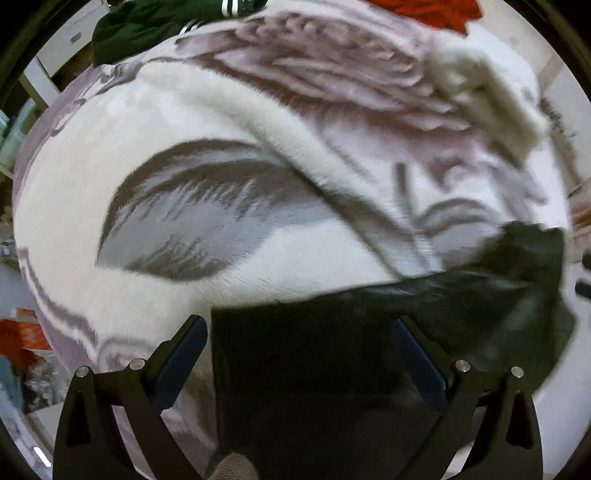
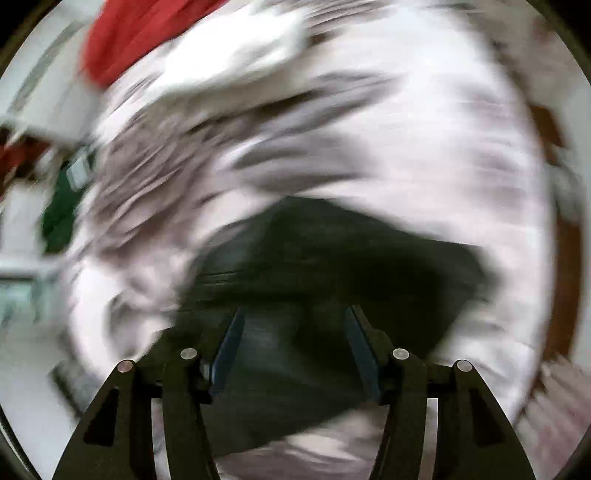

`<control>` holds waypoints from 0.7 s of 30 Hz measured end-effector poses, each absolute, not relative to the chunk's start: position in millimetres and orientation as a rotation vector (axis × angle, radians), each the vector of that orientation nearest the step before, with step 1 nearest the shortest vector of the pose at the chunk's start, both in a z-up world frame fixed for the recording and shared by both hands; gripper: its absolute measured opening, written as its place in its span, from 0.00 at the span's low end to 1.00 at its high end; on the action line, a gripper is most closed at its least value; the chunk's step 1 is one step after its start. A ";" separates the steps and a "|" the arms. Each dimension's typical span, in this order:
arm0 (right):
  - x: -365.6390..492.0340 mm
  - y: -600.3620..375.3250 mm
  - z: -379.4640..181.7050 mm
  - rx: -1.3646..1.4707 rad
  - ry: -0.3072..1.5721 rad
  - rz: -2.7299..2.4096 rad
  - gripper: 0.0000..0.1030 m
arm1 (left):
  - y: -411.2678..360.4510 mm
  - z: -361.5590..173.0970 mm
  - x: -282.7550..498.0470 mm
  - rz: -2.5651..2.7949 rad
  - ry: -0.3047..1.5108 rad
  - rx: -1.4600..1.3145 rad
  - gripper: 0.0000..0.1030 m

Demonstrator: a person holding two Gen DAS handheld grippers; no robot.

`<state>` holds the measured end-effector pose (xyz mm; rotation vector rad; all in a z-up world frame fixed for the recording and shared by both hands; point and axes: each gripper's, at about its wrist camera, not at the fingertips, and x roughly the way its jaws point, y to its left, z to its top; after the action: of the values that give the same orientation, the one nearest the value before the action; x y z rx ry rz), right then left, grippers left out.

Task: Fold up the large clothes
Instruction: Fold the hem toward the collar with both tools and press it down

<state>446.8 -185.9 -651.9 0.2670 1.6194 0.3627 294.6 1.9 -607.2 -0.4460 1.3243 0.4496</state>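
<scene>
A black garment lies on a fluffy white and purple feather-patterned blanket. In the left wrist view my left gripper is open, its jaws spread wide over the garment's near left part. In the right wrist view, which is heavily blurred, the black garment lies under and ahead of my right gripper, whose jaws stand apart with dark cloth between them. I cannot tell if either gripper touches the cloth.
A dark green garment with white stripes and a red cloth lie at the blanket's far edge. A white fluffy fold rises at the far right. Red and green cloth shows at the right view's left.
</scene>
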 end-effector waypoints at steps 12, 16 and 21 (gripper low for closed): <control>481.5 -136.8 -736.1 0.128 1.770 0.277 0.57 | 35.8 -632.8 297.9 0.504 1.383 -0.550 1.00; 481.6 -174.1 -684.2 0.309 1.673 0.340 0.57 | 10.4 -585.1 307.2 0.466 1.308 -0.504 1.00; 487.4 -228.9 -682.8 0.474 1.671 0.212 0.57 | -42.5 -584.5 358.8 0.348 1.283 -0.532 1.00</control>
<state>487.4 -228.9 -682.8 0.4735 1.6714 0.2116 358.8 -42.5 -584.5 -0.5318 1.2833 0.3483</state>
